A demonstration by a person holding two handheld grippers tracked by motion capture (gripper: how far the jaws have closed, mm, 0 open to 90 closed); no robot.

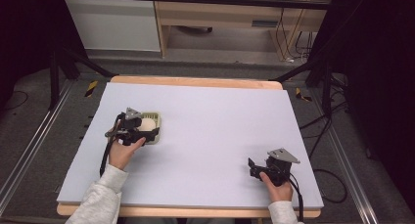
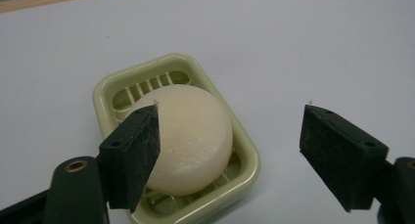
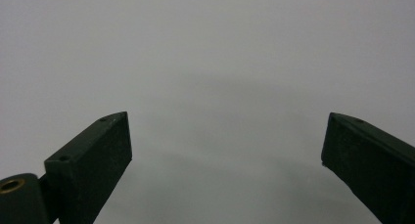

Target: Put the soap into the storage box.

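A round cream soap bar [image 2: 188,136] lies in a pale green slotted soap dish [image 2: 247,150] on the lavender table mat. In the high view the dish [image 1: 157,119] sits left of centre with the soap [image 1: 147,123] in it. My left gripper [image 2: 230,158] hovers just above and beside the dish, jaws wide apart; one jaw overlaps the soap's near side, the other stands over bare mat. It holds nothing. My right gripper [image 1: 252,168] rests low near the front right of the mat, open, with only bare mat between its jaws [image 3: 227,160].
The lavender mat [image 1: 210,121] covers a wooden table whose edge [image 1: 195,81] shows at the back. Wooden shelving and cables [image 1: 284,33] stand beyond the table; black frame legs flank it on both sides.
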